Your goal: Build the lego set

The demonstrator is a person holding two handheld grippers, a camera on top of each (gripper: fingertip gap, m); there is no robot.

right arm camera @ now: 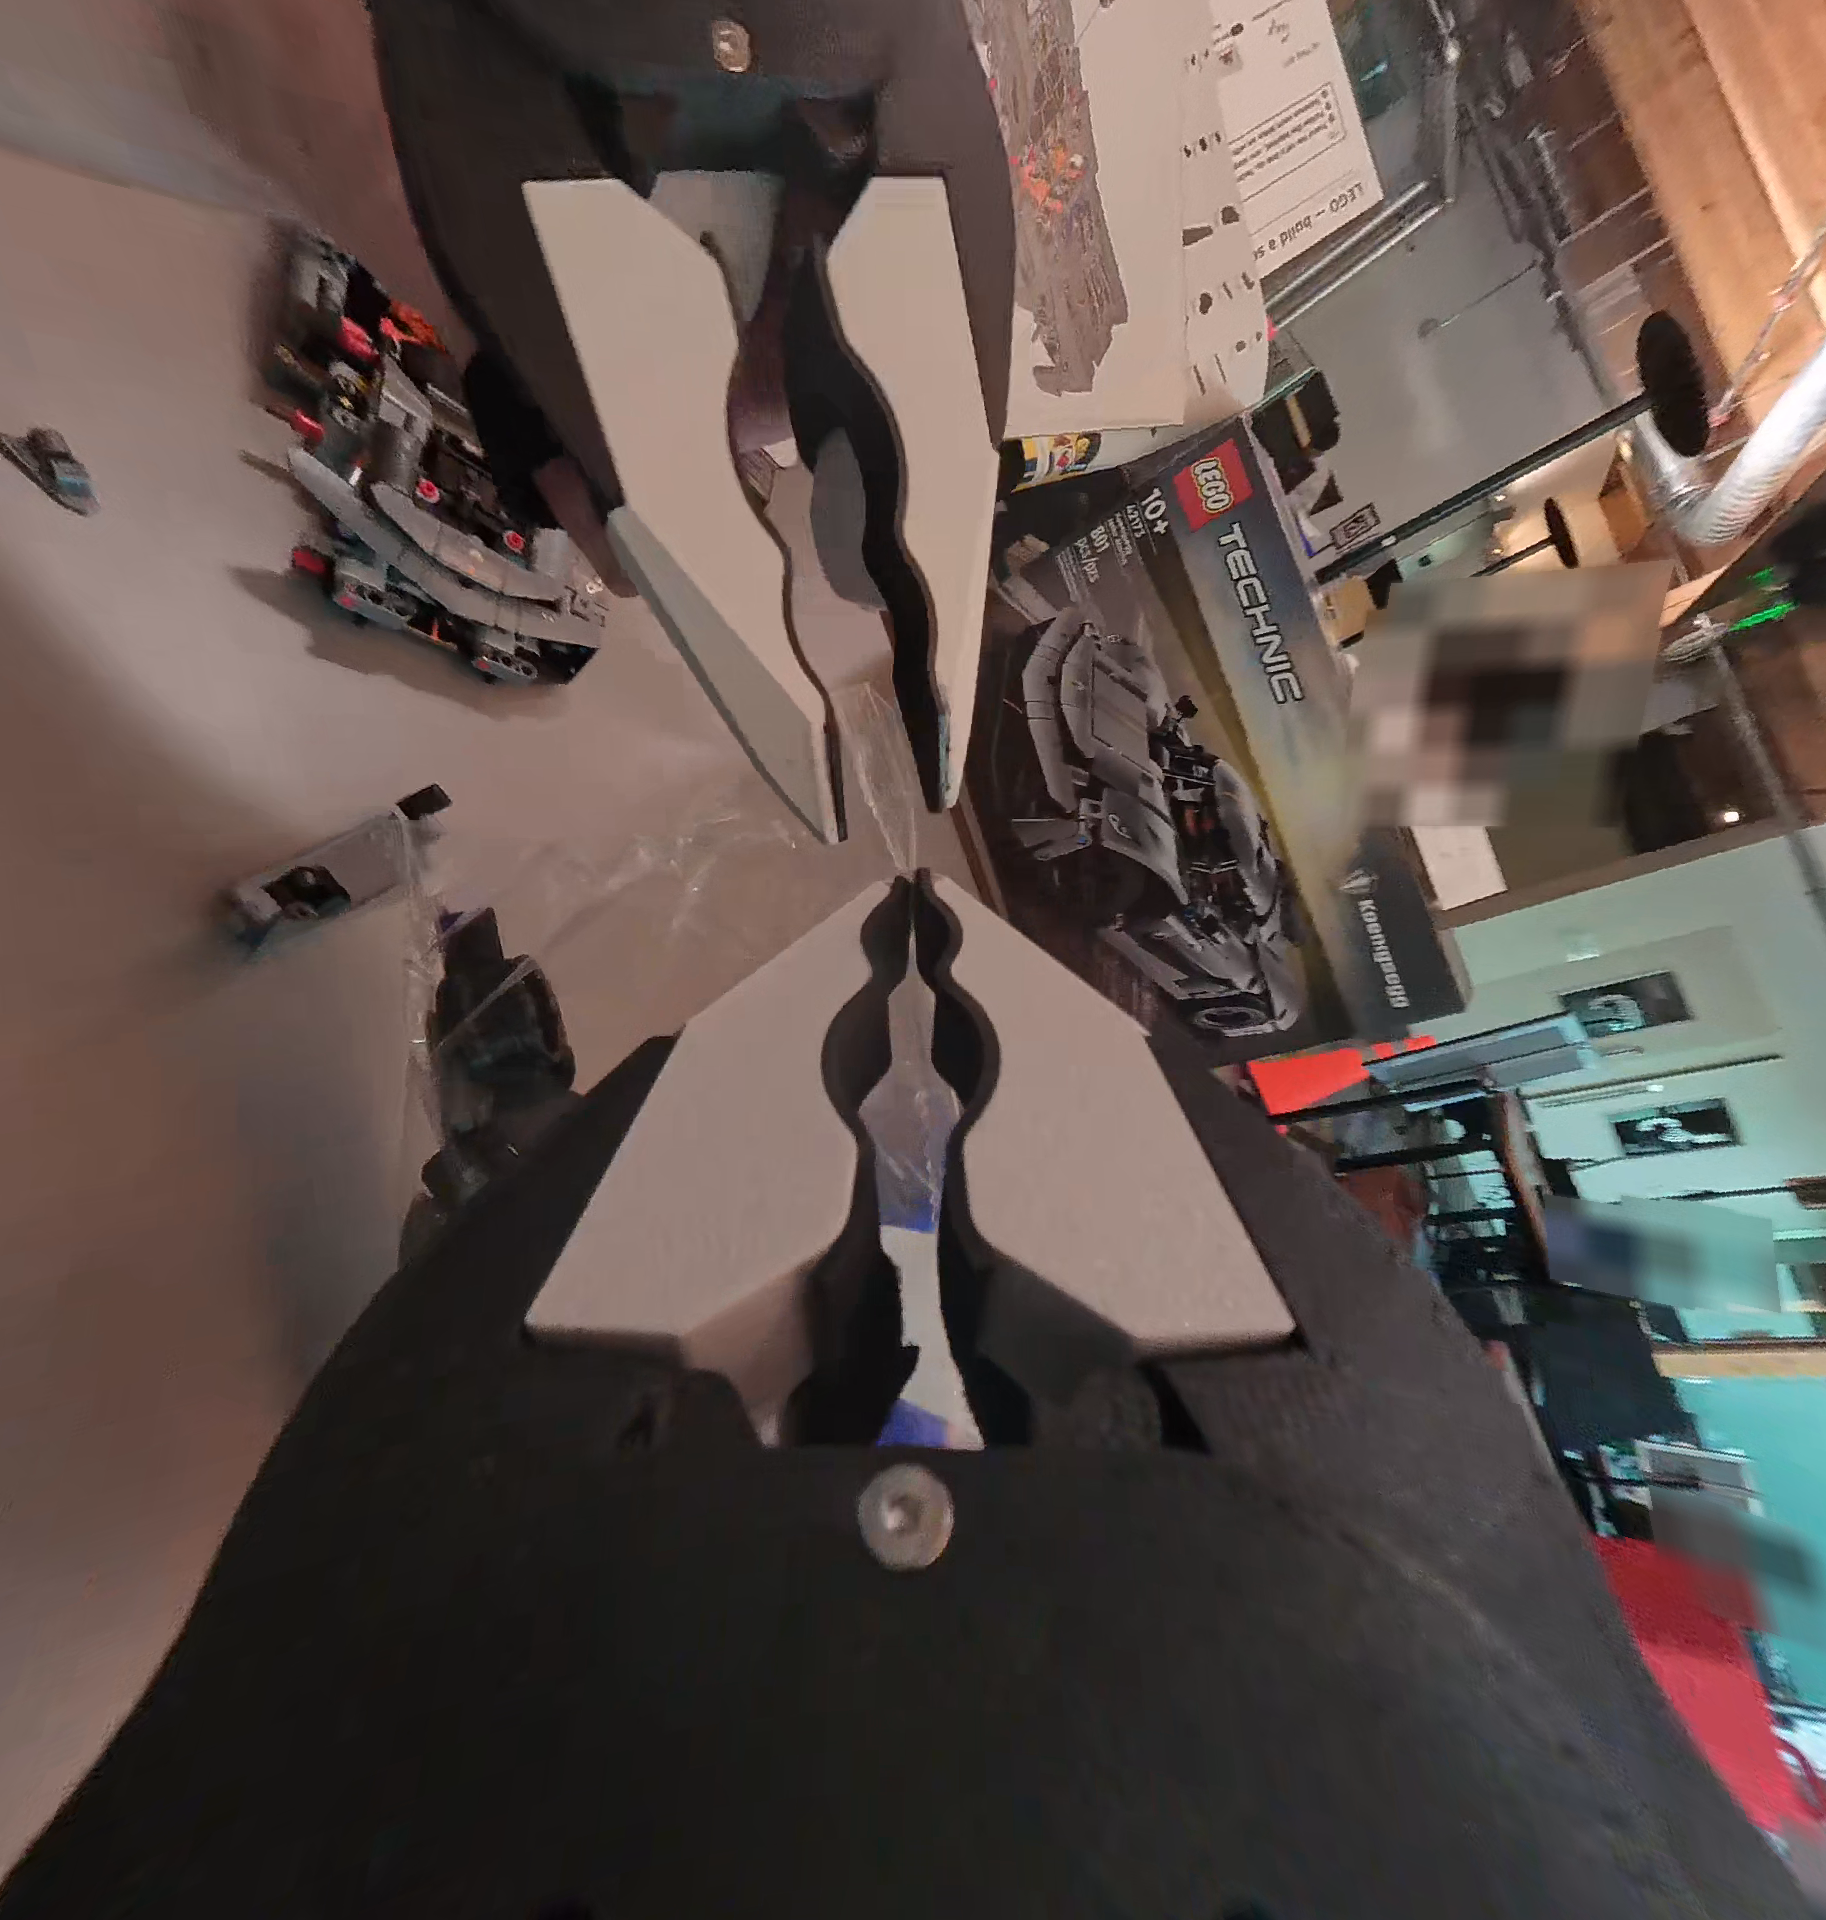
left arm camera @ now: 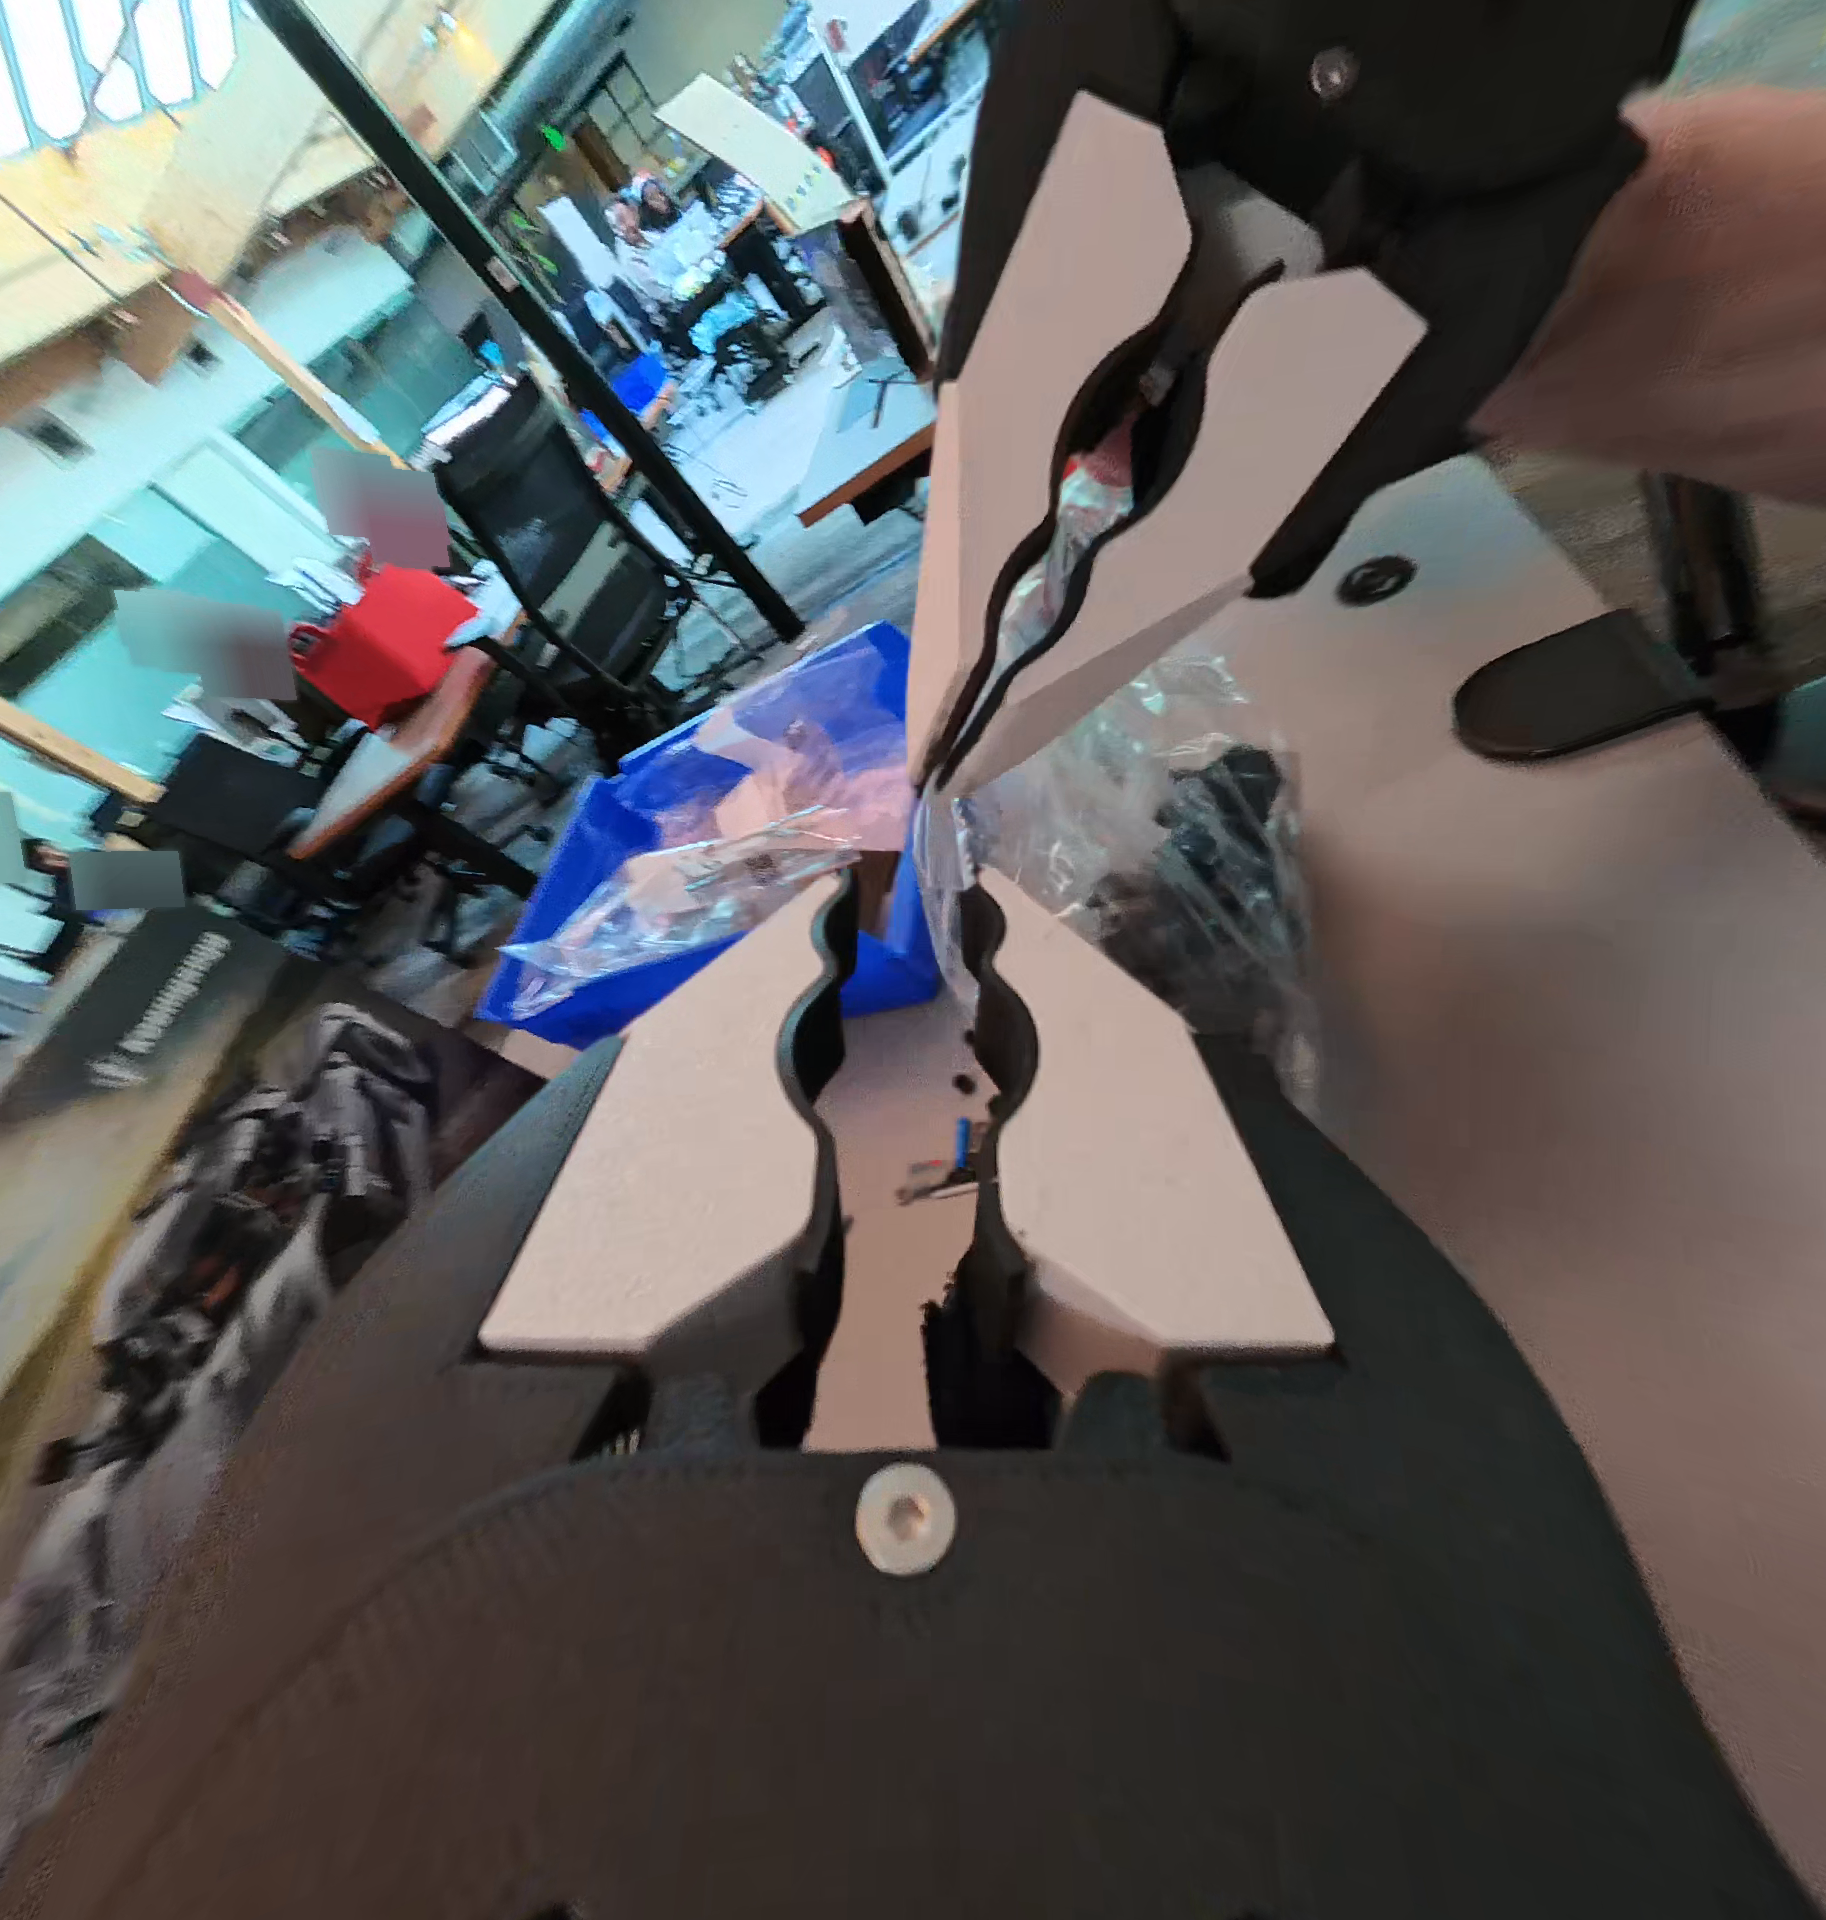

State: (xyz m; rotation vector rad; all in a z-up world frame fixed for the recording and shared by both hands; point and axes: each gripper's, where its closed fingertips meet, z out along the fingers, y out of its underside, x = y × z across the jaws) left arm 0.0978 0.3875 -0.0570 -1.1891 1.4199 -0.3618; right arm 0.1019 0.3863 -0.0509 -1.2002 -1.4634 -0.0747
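The right gripper (right arm camera: 911,883) has its two tips squeezed tight on the clear plastic bag (left arm camera: 1148,790). The left gripper (left arm camera: 909,883) faces it, tip to tip. Its fingers are a little apart, and the edge of the bag sits right at its tips; I cannot tell if it is pinching the bag. Dark pieces lie inside the bag, just beside both grippers. The half-built gray car (right arm camera: 421,499) rests on the table (right arm camera: 109,1039), off to the side. The toy box (right arm camera: 1200,748) stands near the grippers.
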